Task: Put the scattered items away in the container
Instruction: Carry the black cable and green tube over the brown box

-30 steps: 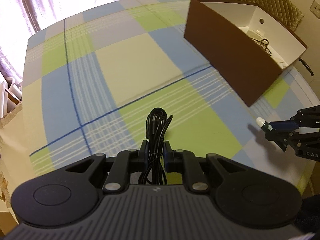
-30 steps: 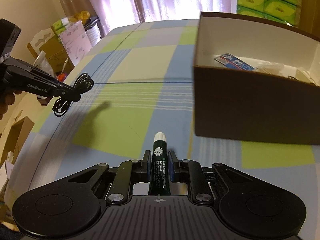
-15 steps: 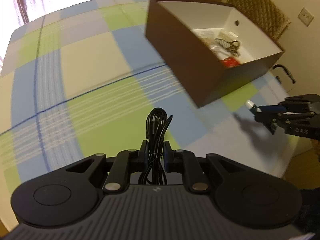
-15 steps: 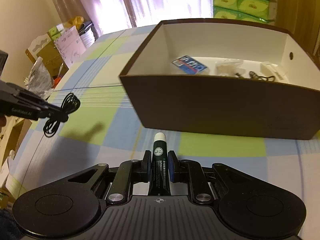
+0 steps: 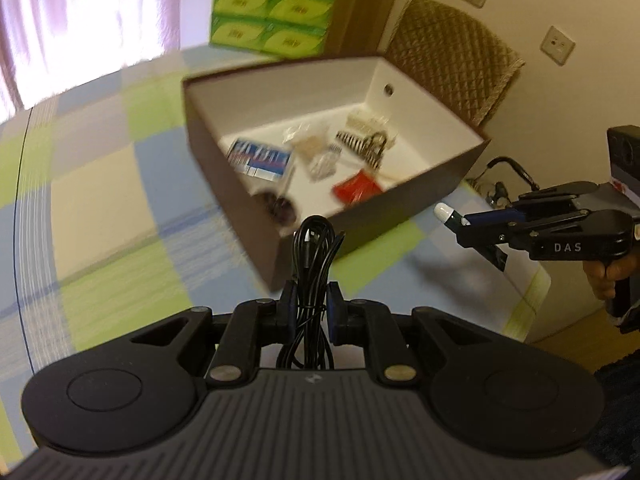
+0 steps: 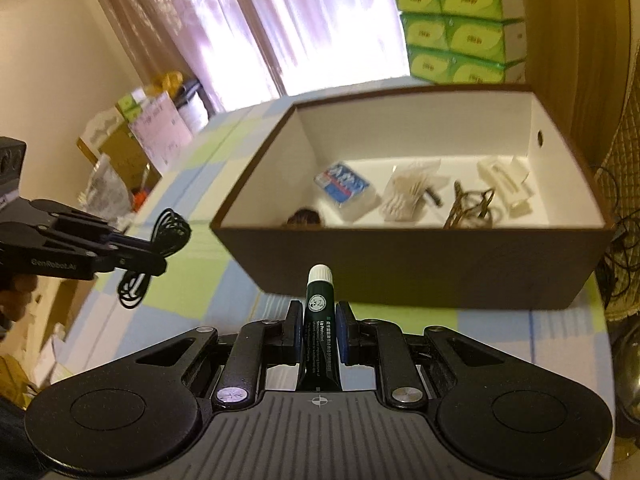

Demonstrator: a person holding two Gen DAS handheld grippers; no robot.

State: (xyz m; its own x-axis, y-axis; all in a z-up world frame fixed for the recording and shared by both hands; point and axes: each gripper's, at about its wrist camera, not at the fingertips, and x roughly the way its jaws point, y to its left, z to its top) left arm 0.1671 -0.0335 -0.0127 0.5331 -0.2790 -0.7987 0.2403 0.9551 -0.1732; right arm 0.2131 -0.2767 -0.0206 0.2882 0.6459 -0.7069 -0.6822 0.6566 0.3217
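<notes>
My left tool (image 5: pixel 311 307) is clamped on a coiled black cable (image 5: pixel 314 256), loops bunched so nothing trails. My right tool (image 6: pixel 318 330) pinches a slim green tube (image 6: pixel 319 320), white cap forward for a clean drop. Both hang just short of the brown box (image 6: pixel 420 276), white-lined and open-topped, on the checked table (image 5: pixel 100 200).

Brown box (image 6: pixel 420 276) white inside, checked blue-green tablecloth (image 5: pixel 100 216), black cable (image 5: pixel 312 256), dark-green tube (image 6: pixel 319 320)

The right gripper (image 6: pixel 316 330) clamps a dark green tube (image 6: pixel 318 320) before the brown box (image 6: pixel 420 268); the left gripper (image 6: pixel 160 258) grips a coiled black cable (image 6: pixel 170 232).
</notes>
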